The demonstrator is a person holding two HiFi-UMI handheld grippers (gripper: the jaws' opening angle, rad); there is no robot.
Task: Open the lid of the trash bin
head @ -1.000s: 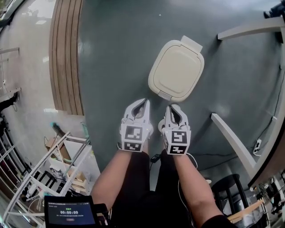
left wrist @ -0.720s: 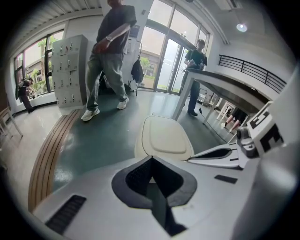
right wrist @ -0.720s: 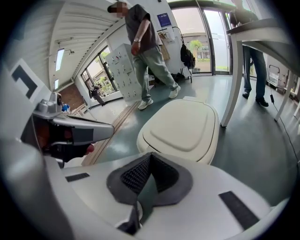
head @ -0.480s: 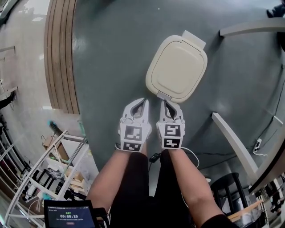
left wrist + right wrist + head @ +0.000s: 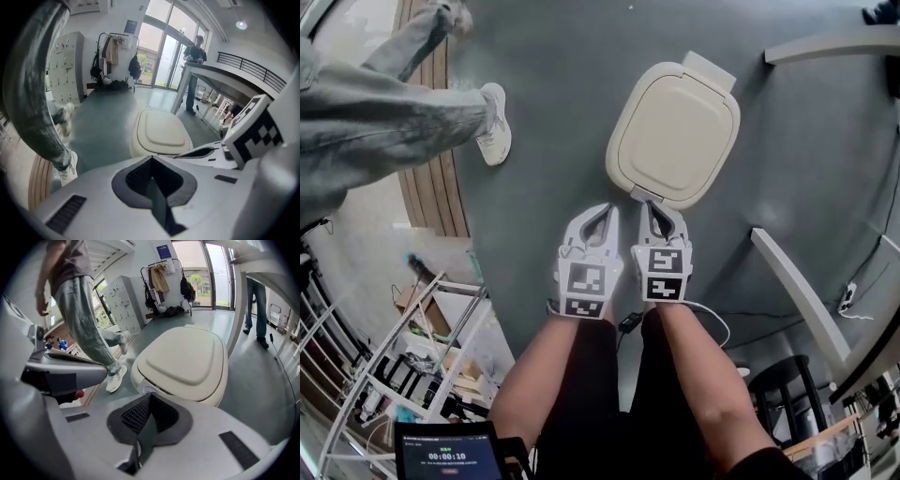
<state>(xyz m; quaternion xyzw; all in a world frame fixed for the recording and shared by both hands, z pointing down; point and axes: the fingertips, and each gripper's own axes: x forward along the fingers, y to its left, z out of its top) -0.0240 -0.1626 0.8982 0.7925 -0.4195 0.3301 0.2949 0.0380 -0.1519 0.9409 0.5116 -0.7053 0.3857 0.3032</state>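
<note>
The cream trash bin (image 5: 675,131) stands on the grey floor with its lid (image 5: 185,357) down. My right gripper (image 5: 650,205) is shut and empty, its tip just short of the bin's front edge, where a small latch tab (image 5: 641,196) sticks out. In the right gripper view the bin fills the middle, right beyond the shut right gripper (image 5: 149,397). My left gripper (image 5: 606,209) is also shut and empty, beside the right one and left of the bin's front. In the left gripper view the bin (image 5: 161,131) lies ahead of the left gripper (image 5: 151,159).
A person in grey trousers (image 5: 375,103) with a white shoe (image 5: 495,122) walks across the floor at the left. A wooden strip (image 5: 441,187) runs along the left. White table legs (image 5: 797,291) stand at the right, a metal rack (image 5: 412,366) at lower left.
My right gripper has moved forward to the bin's front edge, level with the left one. A walking person has come into view at the upper left.
</note>
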